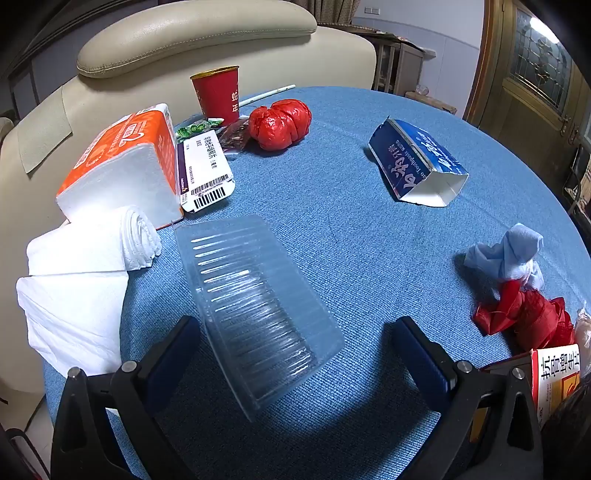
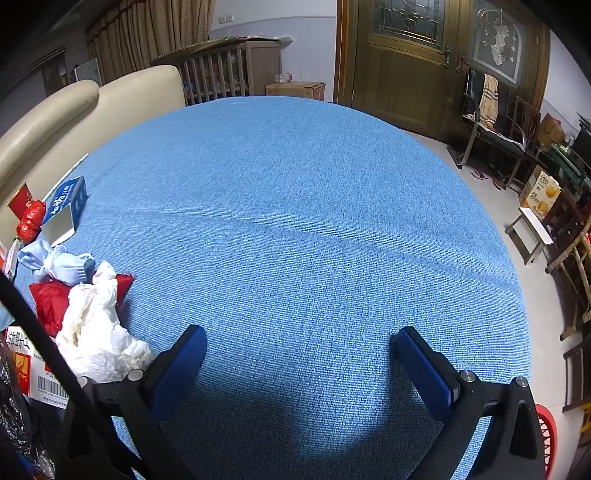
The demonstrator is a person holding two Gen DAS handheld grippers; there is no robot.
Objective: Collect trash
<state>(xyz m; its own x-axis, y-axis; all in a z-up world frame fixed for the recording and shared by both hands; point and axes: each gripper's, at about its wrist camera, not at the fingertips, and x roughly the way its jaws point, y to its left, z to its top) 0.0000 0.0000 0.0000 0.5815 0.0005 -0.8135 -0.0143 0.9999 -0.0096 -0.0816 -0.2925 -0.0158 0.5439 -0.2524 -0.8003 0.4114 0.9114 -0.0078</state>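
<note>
Home living room: cream sofa, wooden door, curtains.

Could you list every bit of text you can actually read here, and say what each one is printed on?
"Toothpaste": blue toothpaste box, beside large white Chinese characters.
Barcode and small print: white flat packet, too small to read.
Gold Chinese characters: red cup, blurred.
Red Chinese characters: orange-and-white box, cropped.
Orange tissue pack: unreadable.

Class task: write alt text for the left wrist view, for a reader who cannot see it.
The open left gripper hovers over a clear plastic tray on a blue tablecloth, its fingers not touching it. Around lie an orange tissue pack, a red cup, a blue toothpaste box and crumpled wrappers.
</note>
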